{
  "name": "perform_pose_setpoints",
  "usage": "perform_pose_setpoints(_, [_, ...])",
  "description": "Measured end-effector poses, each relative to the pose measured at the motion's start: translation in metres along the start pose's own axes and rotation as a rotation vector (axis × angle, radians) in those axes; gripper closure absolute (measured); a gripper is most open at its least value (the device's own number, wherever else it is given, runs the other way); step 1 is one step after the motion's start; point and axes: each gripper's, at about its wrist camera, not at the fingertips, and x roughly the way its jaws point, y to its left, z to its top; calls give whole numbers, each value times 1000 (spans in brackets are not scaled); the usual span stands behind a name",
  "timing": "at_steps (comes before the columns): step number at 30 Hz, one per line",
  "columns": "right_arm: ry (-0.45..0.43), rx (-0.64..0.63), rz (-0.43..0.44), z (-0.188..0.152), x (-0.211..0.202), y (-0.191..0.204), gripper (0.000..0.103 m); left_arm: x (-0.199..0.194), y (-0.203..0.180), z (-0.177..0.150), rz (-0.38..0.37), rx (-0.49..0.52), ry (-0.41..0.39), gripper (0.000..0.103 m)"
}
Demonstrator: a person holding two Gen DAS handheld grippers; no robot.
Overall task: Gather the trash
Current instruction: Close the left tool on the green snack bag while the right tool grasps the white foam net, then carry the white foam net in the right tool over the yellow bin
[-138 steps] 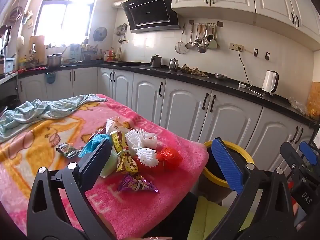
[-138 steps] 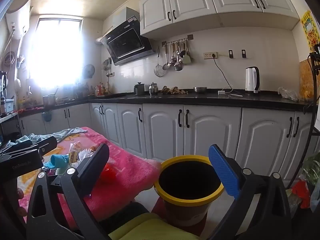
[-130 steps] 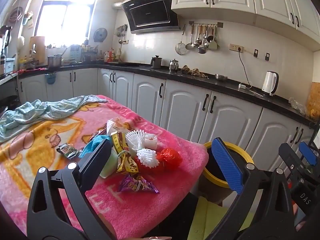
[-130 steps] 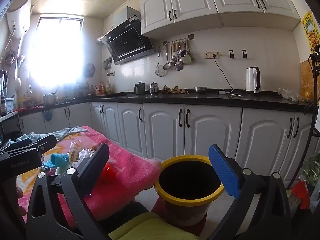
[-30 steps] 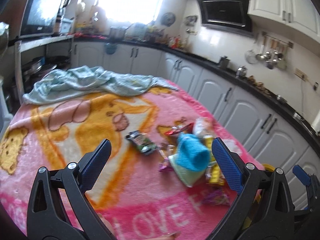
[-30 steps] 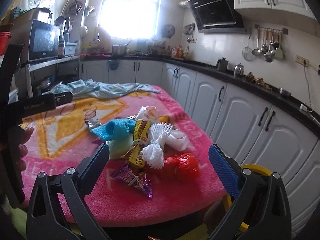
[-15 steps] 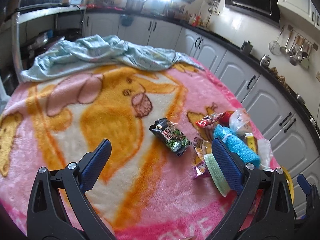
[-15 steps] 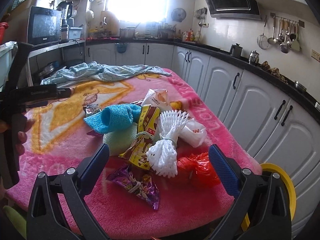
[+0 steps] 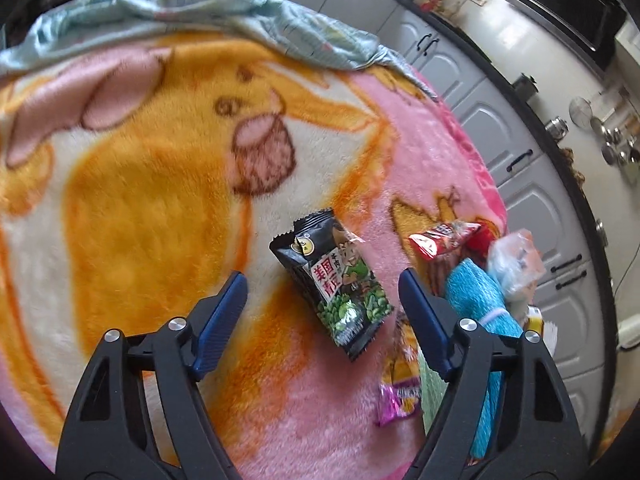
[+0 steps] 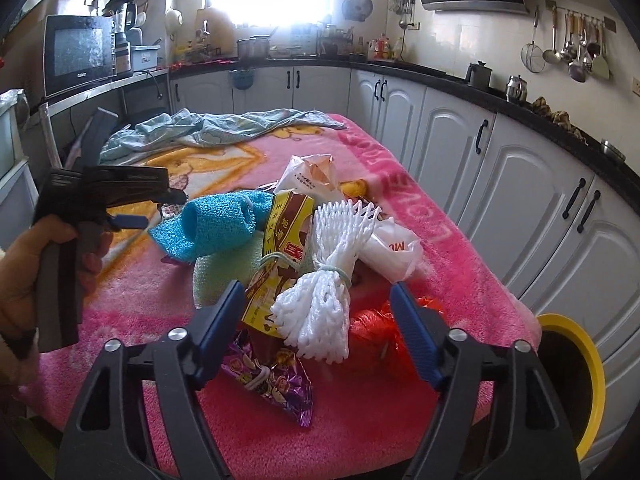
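Observation:
In the left wrist view my left gripper is open just above a black and green snack packet that lies flat on the pink blanket; the packet lies between the blue pads. In the right wrist view my right gripper is open over a trash pile: a white foam net, a yellow-brown wrapper, a purple wrapper, a red bag, a blue net sleeve and a white bag. The left gripper shows there at left, in a hand.
A yellow-rimmed bin stands on the floor past the table's right corner. A light blue cloth lies crumpled at the far end. White cabinets run along the right. A red wrapper lies beside the pile.
My left gripper has dropped down and forward onto the black and green packet. My right gripper has moved in closer over the pile. Both stay open.

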Motion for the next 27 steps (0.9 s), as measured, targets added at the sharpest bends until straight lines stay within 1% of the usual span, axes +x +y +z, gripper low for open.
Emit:
perform_pose_setpoints(2, [12, 11, 3, 0, 3, -3, 35, 2, 1, 1, 1, -6, -12, 34])
perform_pose_setpoints(4, [22, 19, 11, 0, 6, -6, 45, 3, 0, 1, 11, -4, -24, 44])
perform_pose_setpoints(5, [26, 18, 16, 0, 7, -6, 49, 3, 0, 1, 20, -2, -29, 51])
perform_pose_setpoints(6, [28, 14, 21, 0, 7, -6, 59, 4, 1, 1, 30, 1, -33, 57])
perform_pose_setpoints(7, [32, 9, 27, 0, 7, -6, 69, 4, 1, 0, 43, 6, -37, 60])
perform_pose_setpoints(8, [35, 6, 35, 0, 7, -6, 74, 5, 2, 1, 50, 7, -43, 67])
perform_pose_setpoints(9, [34, 6, 40, 0, 7, -6, 82, 5, 3, 1, 54, 5, -45, 73])
perform_pose_setpoints(11, [24, 6, 44, 0, 4, -6, 83, 4, 6, 2, 39, 2, -47, 78])
perform_pose_setpoints(12, [19, 7, 46, 0, 2, -7, 85, 4, 7, 2, 32, 0, -48, 84])
perform_pose_setpoints(13, [15, 10, 47, 0, 1, -7, 85, 4, 8, 3, 22, -2, -47, 86])
perform_pose_setpoints(16, [-5, 18, 47, 1, -4, -8, 86, 1, 9, 3, -20, 0, -49, 91])
perform_pose_setpoints(19, [-18, 25, 52, 4, -7, -9, 86, -7, 4, 2, -51, 31, -65, 95])
perform_pose_setpoints(20, [-23, 30, 54, 4, -9, -10, 86, -13, 2, 2, -63, 45, -79, 98])
perform_pose_setpoints(27, [-48, 53, 66, 8, -22, -15, 86, -57, -20, 3, -105, 135, -184, 99])
